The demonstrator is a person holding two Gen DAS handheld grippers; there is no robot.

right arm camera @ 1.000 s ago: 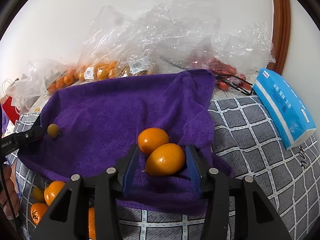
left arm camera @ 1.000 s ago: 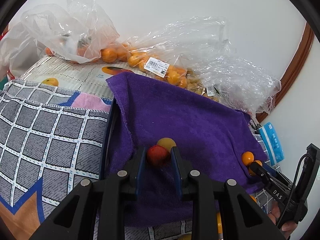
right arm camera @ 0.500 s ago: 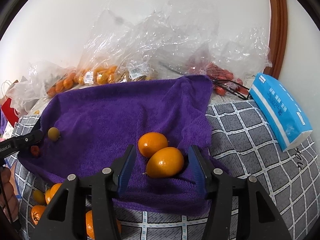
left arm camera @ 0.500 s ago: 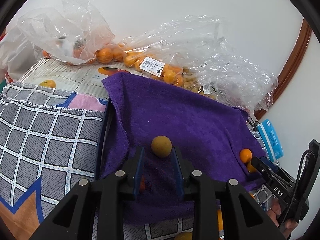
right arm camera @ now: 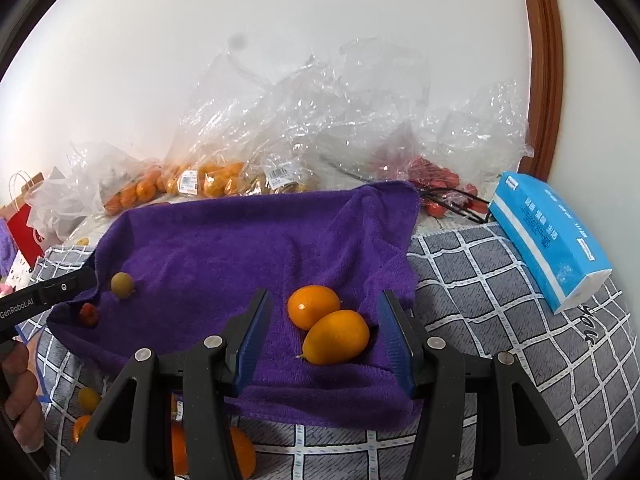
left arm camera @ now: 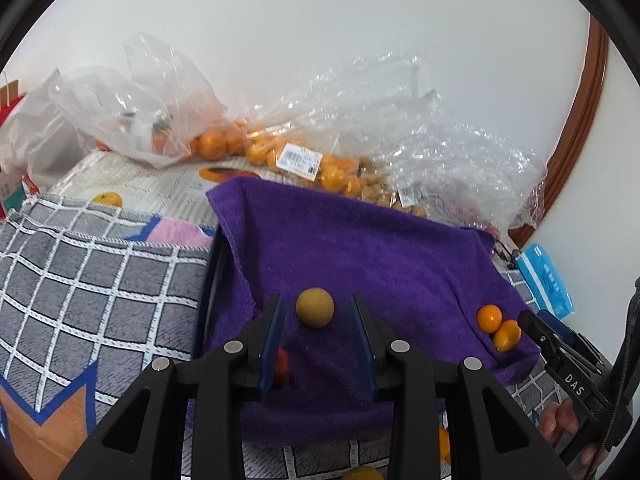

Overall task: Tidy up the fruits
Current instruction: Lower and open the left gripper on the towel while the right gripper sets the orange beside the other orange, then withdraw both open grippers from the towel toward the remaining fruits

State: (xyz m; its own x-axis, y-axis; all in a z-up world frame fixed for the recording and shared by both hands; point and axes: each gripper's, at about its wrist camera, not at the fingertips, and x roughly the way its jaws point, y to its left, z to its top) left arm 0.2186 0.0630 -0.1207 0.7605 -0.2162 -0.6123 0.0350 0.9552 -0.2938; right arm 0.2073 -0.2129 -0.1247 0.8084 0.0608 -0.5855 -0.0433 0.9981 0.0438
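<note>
A purple towel (left arm camera: pixel 360 248) (right arm camera: pixel 248 240) lies spread over a tray. My left gripper (left arm camera: pixel 318 312) is open and empty; a yellow-green fruit (left arm camera: pixel 315 307) (right arm camera: pixel 122 285) lies on the towel between its fingertips, and a small red fruit (left arm camera: pixel 281 366) (right arm camera: pixel 89 314) lies beside the left finger. My right gripper (right arm camera: pixel 324 308) is open and empty; two orange kumquats (right arm camera: pixel 336 342) (right arm camera: pixel 313 306) lie on the towel between its fingers, also seen in the left wrist view (left arm camera: pixel 498 326).
Clear plastic bags of oranges (left arm camera: pixel 304 164) (right arm camera: pixel 200 180) and red fruit (right arm camera: pixel 436 176) lie along the wall. A blue tissue pack (right arm camera: pixel 548 240) lies right. Loose oranges (right arm camera: pixel 176 440) sit on the grey checked cloth (left arm camera: pixel 88 280) in front of the towel.
Both grippers opened and drew back. The left let go of the red fruit, the right let go of the kumquat; both fruits now rest on the towel.
</note>
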